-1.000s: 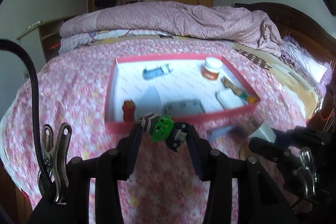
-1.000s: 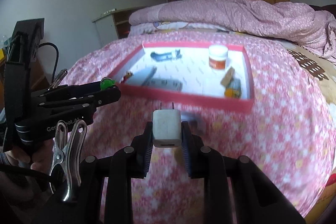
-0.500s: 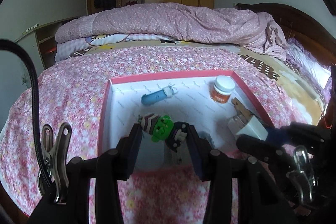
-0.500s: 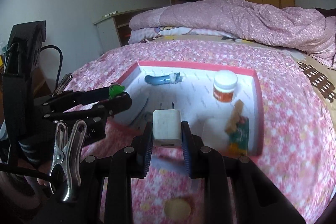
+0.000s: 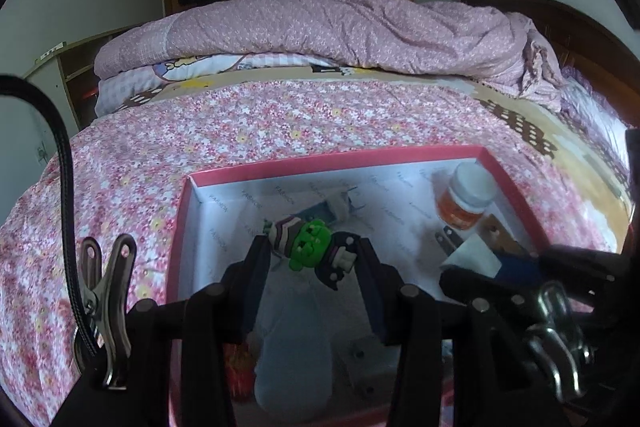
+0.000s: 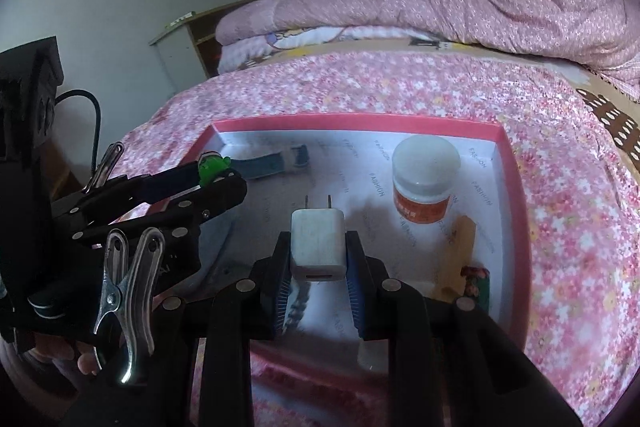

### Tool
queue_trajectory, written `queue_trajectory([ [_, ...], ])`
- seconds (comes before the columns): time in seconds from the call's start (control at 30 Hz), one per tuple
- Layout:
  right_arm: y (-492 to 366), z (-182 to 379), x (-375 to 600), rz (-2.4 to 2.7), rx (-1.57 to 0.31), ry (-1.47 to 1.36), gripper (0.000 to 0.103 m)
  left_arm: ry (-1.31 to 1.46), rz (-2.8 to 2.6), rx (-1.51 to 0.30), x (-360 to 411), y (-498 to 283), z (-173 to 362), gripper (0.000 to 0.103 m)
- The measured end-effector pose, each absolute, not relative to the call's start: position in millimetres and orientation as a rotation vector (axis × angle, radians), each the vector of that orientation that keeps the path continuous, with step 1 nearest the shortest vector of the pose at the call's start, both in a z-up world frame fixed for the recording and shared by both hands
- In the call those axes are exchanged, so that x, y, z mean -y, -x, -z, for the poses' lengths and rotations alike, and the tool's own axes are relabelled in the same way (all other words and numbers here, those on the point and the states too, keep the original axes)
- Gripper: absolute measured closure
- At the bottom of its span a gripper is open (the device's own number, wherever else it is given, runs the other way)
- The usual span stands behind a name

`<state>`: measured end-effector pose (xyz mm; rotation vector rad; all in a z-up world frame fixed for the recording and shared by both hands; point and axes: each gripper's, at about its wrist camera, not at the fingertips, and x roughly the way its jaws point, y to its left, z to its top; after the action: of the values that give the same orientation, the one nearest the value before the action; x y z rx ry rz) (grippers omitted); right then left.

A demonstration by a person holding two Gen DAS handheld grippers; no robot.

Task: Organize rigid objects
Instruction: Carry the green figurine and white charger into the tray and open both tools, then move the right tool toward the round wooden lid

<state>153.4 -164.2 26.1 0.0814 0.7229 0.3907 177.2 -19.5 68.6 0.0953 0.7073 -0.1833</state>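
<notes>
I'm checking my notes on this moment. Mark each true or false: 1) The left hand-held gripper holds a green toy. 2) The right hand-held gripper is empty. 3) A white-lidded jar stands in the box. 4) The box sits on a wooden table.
1) True: the left hand-held gripper clamps the green toy.
2) False: the right hand-held gripper grips a white charger.
3) True: the jar stands in the box.
4) False: it sits on a floral bedspread.

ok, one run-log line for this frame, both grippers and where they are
left gripper: shut on green toy figure | right gripper: shut on white charger | both: over pink box | neither item released
</notes>
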Motion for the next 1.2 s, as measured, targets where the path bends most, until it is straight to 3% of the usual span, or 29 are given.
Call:
queue_trajectory([
  [0.37,-162.9,-18.0,168.4,-0.357,-0.742,-0.088,0.077,-0.084,0.148,-0.765,15.7,-196.7,-50.8,0.057],
  [0.5,-165.1,-15.7,171.4,-0.339,-0.750,-0.093,0.077,-0.089,0.150,-0.772,18.4,-196.6,-49.4,0.051],
  [0.7,-162.6,-20.4,173.5,-0.350,-0.738,-0.106,0.070,-0.078,0.149,-0.758,17.6,-191.1,-57.8,0.050],
  [1.2,-127.8,-39.0,174.0,-0.361,-0.673,-0.103,0.067,-0.051,0.163,-0.726,13.6,-152.2,-80.5,0.050],
])
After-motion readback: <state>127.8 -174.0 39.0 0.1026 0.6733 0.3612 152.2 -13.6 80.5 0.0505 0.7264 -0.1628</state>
